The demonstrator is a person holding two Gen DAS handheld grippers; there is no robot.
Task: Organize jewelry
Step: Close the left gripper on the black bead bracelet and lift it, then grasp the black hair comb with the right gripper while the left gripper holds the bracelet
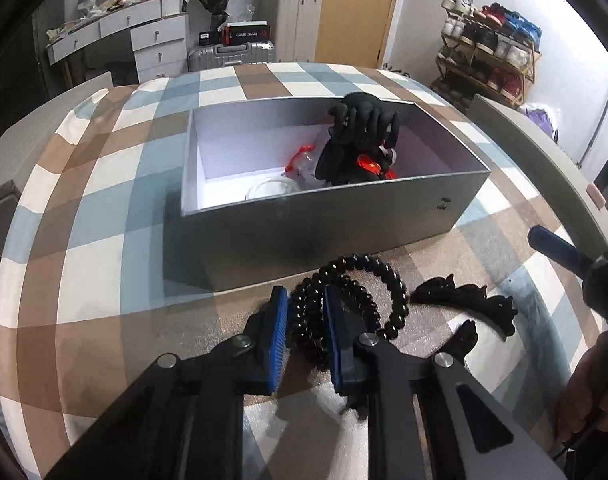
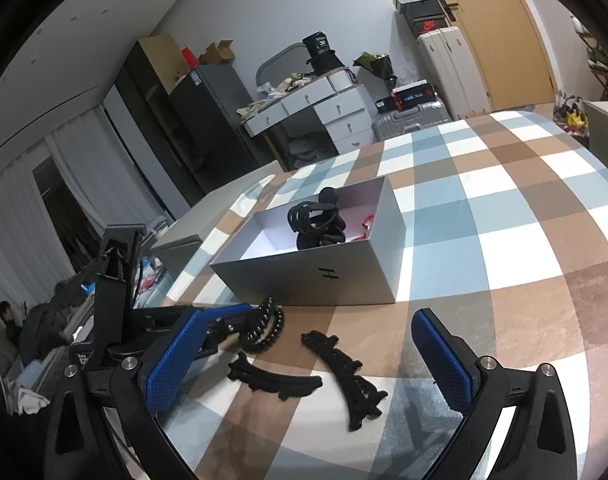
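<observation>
A coiled string of black beads [image 1: 397,292] lies on the checked tablecloth in front of the grey box [image 1: 331,216]. My left gripper [image 1: 305,312] is shut on it, with bead strands pinched between the blue pads. The right wrist view shows the same beads [image 2: 264,324] in the left gripper [image 2: 224,320]. My right gripper [image 2: 308,316] stands open above two black hair clips [image 2: 276,376] [image 2: 351,368], touching neither. These clips [image 1: 463,300] lie just right of the beads. The open box [image 2: 304,276] holds a black claw clip [image 1: 359,136], red pieces and clear bags.
The tablecloth [image 1: 104,240] covers a rounded table whose edges curve away left and right. Grey chair backs [image 1: 543,152] stand around it. Behind are a white drawer unit [image 1: 156,40], suitcases [image 1: 292,20] and a shoe rack [image 1: 491,52]. A person sits far off [image 2: 8,320].
</observation>
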